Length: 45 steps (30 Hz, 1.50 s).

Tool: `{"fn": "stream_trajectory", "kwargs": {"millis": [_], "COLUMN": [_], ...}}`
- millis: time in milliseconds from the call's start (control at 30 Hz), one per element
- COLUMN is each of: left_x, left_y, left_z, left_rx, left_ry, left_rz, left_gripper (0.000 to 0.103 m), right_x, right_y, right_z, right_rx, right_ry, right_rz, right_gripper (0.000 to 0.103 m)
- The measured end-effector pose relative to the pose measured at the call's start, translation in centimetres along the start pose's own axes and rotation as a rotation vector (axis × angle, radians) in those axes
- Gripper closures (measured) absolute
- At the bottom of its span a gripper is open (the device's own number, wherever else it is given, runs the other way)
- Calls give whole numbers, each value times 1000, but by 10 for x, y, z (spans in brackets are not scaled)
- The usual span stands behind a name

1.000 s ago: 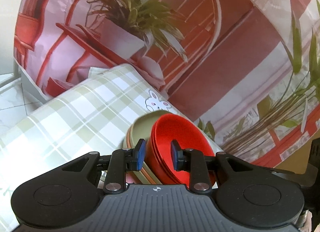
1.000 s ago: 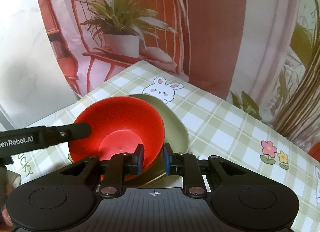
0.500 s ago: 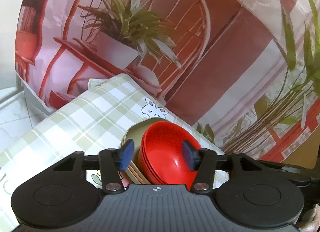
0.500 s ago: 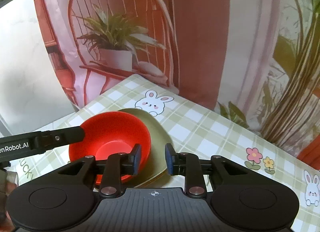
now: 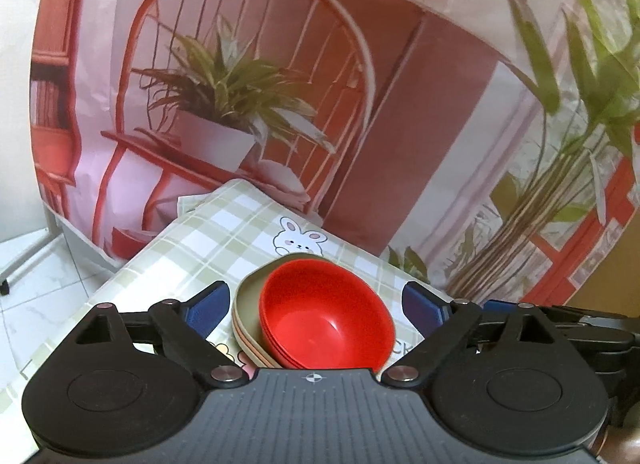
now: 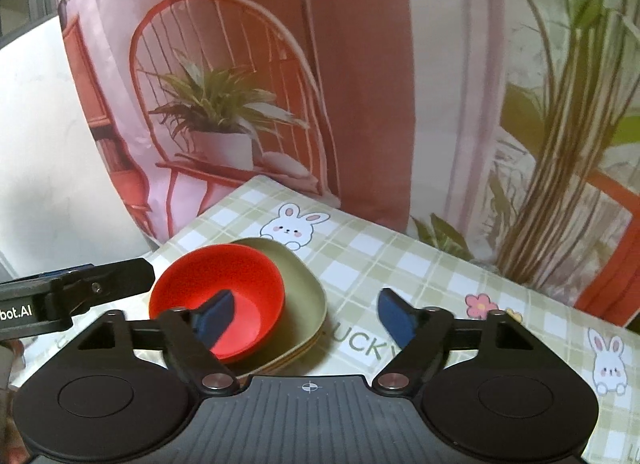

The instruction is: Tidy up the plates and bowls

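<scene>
From my left claw (image 5: 316, 302) I see the red bowls (image 5: 326, 314) nested together, at least two or three rims showing at the near edge, sitting on a small stack of plates (image 5: 250, 304), olive on top with a paler one under it, all straight ahead at 12 o'clock between my widely spread blue pads (image 5: 208, 300), which touch nothing. My right claw (image 6: 306, 318) is likewise spread wide and holding nothing; from it the bowls (image 6: 218, 288) lie toward 10 o'clock, with the left pad in front of the bowl in view, though I cannot tell if it touches. The other claw's arm (image 6: 76, 292) comes in at 9 o'clock. I judge these to be light moulded plastic: stiff, smooth, a bit slippery, not likely to break but apt to skid or tip if pushed from one side. If I had to lift them, I would pinch the bowl wall at the rim, one pad inside and one outside, or take the plates by their overhanging edge. The pile looks tidy, so the stacking seems largely done. The table (image 6: 400, 276) wears a green-checked cloth with bunnies (image 6: 294, 223) and flowers, probably wipeable and slick. Behind it hangs a printed backdrop (image 5: 248, 95) of a red chair and potted plant; pale floor tiles (image 5: 36, 288) show at 9 o'clock in the left view
</scene>
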State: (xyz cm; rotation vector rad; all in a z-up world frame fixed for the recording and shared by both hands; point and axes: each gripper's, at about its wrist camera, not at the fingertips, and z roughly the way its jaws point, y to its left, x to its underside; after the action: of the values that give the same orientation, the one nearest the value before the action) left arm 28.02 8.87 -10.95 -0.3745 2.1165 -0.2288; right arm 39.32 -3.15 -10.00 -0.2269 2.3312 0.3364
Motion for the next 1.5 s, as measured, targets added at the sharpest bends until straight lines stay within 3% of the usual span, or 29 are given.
{"fn": "stream_trajectory", "kwargs": {"millis": [67, 233, 633, 1100, 1367, 1500], "left_x": [-1, 1, 2, 4, 6, 4], "left_y": [-6, -15, -57, -131, -169, -178], "left_z": [-5, -19, -56, -117, -165, -189], "left_rx": [-35, -48, -102, 4, -8, 23], "left_ry": [-3, -3, -28, -113, -219, -253], "left_rz": [26, 70, 198, 356, 449, 468], "left_gripper": [4, 0, 0, 1, 0, 0], "right_x": [3, 10, 29, 43, 51, 53], "right_y": [-3, -12, -35, -71, -68, -60], "right_z": [-7, -22, -87, -208, -272, -298], "right_rx": [-5, -11, 66, 148, 202, 222], "right_ry": [-12, -23, -77, -252, -349, -370], "right_rz": [18, 70, 122, 186, 199, 203], "right_gripper": [8, 0, 0, 0, 0, 0]}}
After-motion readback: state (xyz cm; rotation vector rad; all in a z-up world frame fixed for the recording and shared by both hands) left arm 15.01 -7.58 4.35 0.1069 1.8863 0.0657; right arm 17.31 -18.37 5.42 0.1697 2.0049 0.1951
